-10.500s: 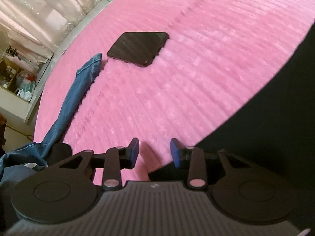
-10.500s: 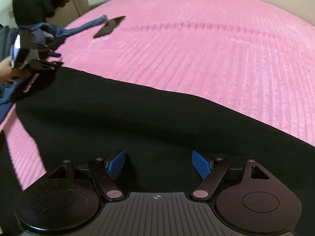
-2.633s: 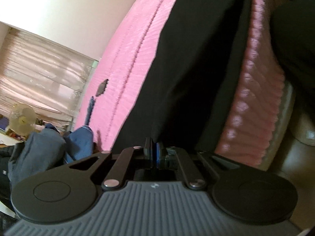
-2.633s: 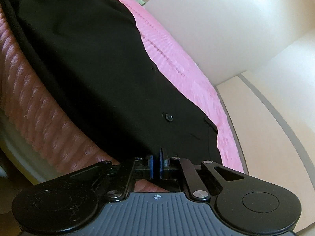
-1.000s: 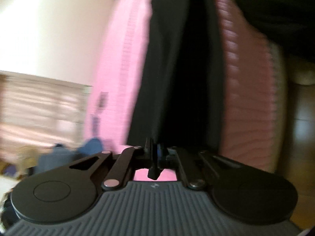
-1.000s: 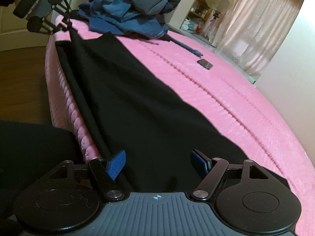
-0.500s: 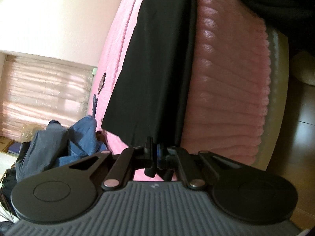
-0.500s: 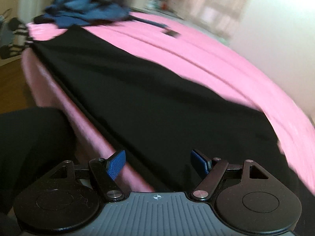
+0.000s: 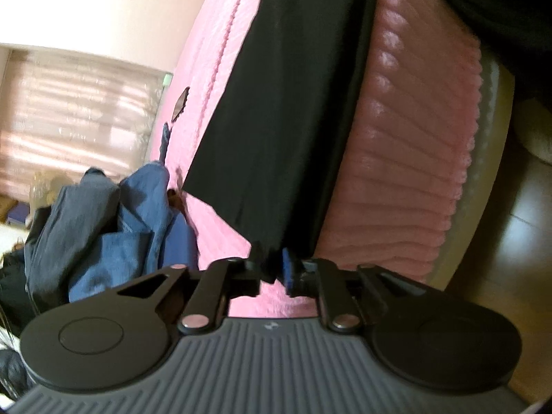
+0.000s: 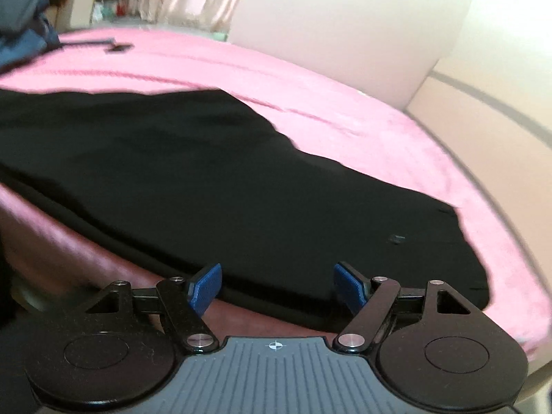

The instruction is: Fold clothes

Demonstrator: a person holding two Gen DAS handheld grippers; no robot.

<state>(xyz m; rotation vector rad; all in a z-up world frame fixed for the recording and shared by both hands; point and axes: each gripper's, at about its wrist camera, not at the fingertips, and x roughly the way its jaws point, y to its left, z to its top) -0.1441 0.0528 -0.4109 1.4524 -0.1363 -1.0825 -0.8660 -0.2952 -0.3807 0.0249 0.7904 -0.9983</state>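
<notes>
Black garment (image 9: 276, 131) between left tongs (image 9: 274, 269)

Bare pink bedspread (image 10: 362, 117) lies open beyond the black garment (image 10: 207, 172), while heaped blue clothes (image 9: 114, 227) crowd its far end.

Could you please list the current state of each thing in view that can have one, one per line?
Left tool: nearly shut, pinching a corner of the black garment.
Right tool: open, holding nothing, above the garment's near edge.
Black garment: spread flat along the bed's near edge, one end held.
Blue clothes: heaped, unfolded.
Phone: lying flat on the pink bedspread, screen dark.
</notes>
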